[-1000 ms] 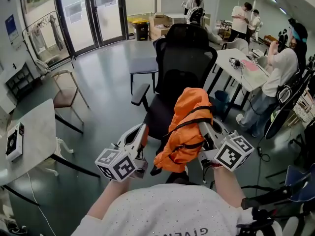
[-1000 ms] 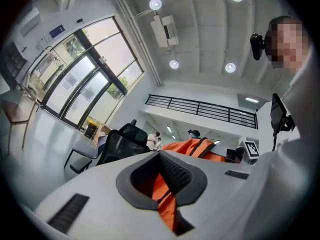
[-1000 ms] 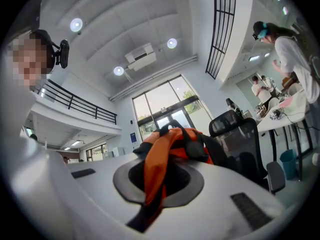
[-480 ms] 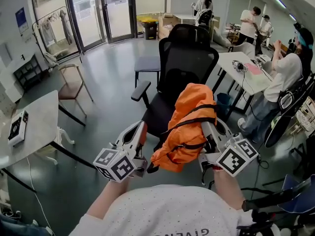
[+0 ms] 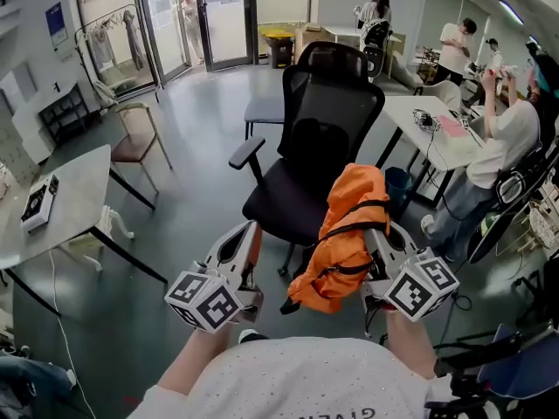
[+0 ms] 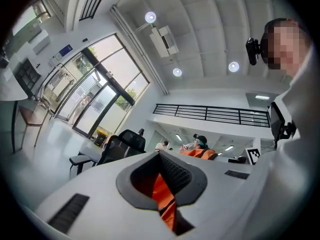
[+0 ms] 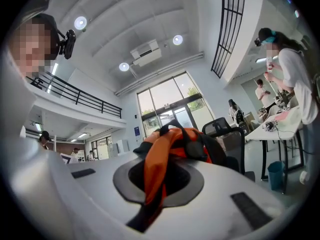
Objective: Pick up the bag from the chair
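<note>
An orange bag point(image 5: 349, 234) with black straps hangs in the air in front of the black office chair point(image 5: 310, 138), off its seat. My right gripper point(image 5: 377, 234) is shut on the bag's cloth, which drapes over its jaws; the right gripper view shows the bag point(image 7: 175, 144) bunched on top of the gripper point(image 7: 157, 180), with the chair point(image 7: 227, 134) behind. My left gripper point(image 5: 251, 230) is held to the left of the bag, apart from it, jaws together point(image 6: 162, 181). From the left gripper view the bag point(image 6: 200, 153) and the chair point(image 6: 117, 146) show further off.
A white table point(image 5: 70, 221) with a small device point(image 5: 39, 202) stands at the left, a beige chair point(image 5: 135, 138) behind it. A white desk point(image 5: 432, 129) with people around it is at the right, a blue bin point(image 5: 397, 182) under it. A grey stool point(image 5: 265, 108) is beyond the chair.
The bag and both grippers have drawn back from the chair. The whole seat now shows in front of the bag, and the room view has swung slightly.
</note>
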`<state>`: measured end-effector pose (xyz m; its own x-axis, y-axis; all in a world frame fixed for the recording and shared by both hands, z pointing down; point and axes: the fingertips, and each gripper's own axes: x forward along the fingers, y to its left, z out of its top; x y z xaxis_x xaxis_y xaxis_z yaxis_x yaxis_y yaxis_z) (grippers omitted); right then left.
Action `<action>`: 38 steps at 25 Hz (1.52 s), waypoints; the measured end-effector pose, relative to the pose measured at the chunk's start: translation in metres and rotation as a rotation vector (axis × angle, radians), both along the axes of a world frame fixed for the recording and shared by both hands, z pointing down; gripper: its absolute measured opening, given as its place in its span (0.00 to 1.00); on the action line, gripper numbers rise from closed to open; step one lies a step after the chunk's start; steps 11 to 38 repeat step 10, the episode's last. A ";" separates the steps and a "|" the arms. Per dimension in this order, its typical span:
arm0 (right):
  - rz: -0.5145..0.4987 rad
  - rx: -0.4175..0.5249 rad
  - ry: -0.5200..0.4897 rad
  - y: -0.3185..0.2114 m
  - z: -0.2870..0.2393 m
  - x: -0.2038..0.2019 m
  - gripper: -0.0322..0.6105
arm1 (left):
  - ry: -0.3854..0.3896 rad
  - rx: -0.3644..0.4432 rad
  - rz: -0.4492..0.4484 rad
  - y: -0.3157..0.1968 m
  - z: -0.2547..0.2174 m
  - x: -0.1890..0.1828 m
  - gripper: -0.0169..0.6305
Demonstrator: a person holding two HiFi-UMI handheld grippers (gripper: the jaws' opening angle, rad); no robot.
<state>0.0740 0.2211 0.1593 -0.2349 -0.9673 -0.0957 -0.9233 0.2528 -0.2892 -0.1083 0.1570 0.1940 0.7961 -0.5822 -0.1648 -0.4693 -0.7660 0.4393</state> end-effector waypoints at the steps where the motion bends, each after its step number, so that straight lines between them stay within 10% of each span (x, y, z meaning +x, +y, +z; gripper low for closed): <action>1: 0.001 -0.006 0.002 0.009 0.005 0.006 0.06 | 0.000 -0.002 -0.003 0.011 0.004 0.004 0.04; 38: 0.007 -0.017 0.014 0.062 0.028 0.041 0.06 | -0.027 -0.004 -0.035 0.072 0.019 0.030 0.04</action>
